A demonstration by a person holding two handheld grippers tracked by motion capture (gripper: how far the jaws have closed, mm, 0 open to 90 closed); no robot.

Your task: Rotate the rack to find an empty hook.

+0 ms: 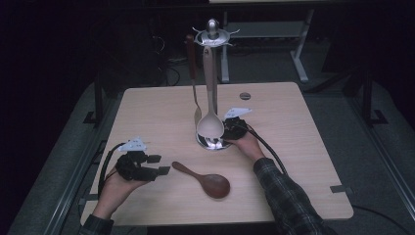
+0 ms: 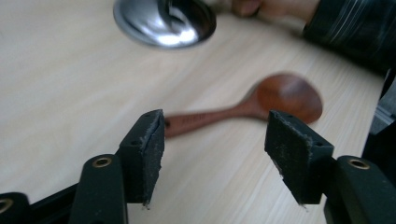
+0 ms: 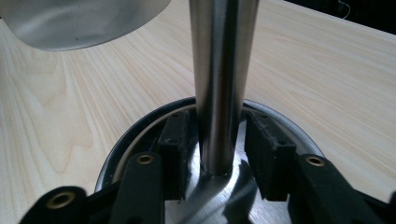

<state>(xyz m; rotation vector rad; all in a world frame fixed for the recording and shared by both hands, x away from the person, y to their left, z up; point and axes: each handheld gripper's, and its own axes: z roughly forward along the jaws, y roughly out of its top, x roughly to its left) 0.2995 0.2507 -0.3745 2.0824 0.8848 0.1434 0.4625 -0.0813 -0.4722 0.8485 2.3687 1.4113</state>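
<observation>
Right gripper (image 3: 215, 154) had its jaws around the utensil stand's steel pole (image 3: 223, 70), the left pad touching, the right just apart. Left gripper (image 2: 215, 156) jaws were apart, holding nothing, wooden spoon (image 2: 252, 105) lying just beyond them.

From above we look forward and down over the whole table (image 1: 303, 147). Our left gripper camera skims low toward the wooden spoon (image 2: 261, 105); the right sits close against the rack's pole (image 3: 219, 84). Both gripper views share the rack's base (image 2: 163, 23).
</observation>
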